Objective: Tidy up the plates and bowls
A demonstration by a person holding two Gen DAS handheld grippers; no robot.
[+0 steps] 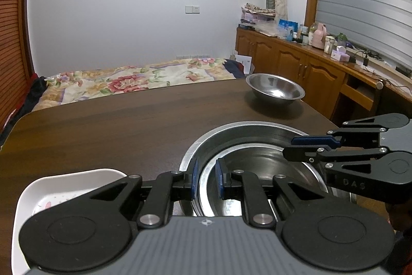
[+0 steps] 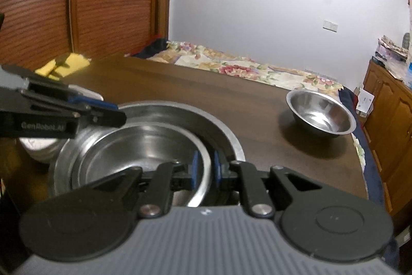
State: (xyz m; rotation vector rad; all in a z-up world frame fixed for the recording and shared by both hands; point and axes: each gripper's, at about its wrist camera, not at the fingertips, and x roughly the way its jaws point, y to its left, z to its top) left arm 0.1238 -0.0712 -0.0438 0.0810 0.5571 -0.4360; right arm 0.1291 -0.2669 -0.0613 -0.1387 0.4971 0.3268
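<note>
A steel bowl (image 1: 257,166) (image 2: 134,146) sits inside a wider steel basin (image 1: 244,135) (image 2: 180,117) on the dark wooden table (image 1: 116,128). My left gripper (image 1: 206,178) is shut on the bowl's near-left rim, its blue pads on either side of the rim. My right gripper (image 2: 205,172) is shut on the opposite rim in the same way. Each gripper shows in the other's view: the right gripper (image 1: 289,147) reaches in from the right, the left gripper (image 2: 119,113) from the left. A second, smaller steel bowl (image 1: 274,89) (image 2: 320,115) stands alone at the far right.
A white tray (image 1: 64,187) with a flower print lies left of the basin, partly hidden in the right wrist view. A yellow cloth (image 2: 64,63) lies at the far left corner. A bed (image 1: 128,81) lies past the table's far edge, and wooden cabinets (image 1: 296,63) stand to the right.
</note>
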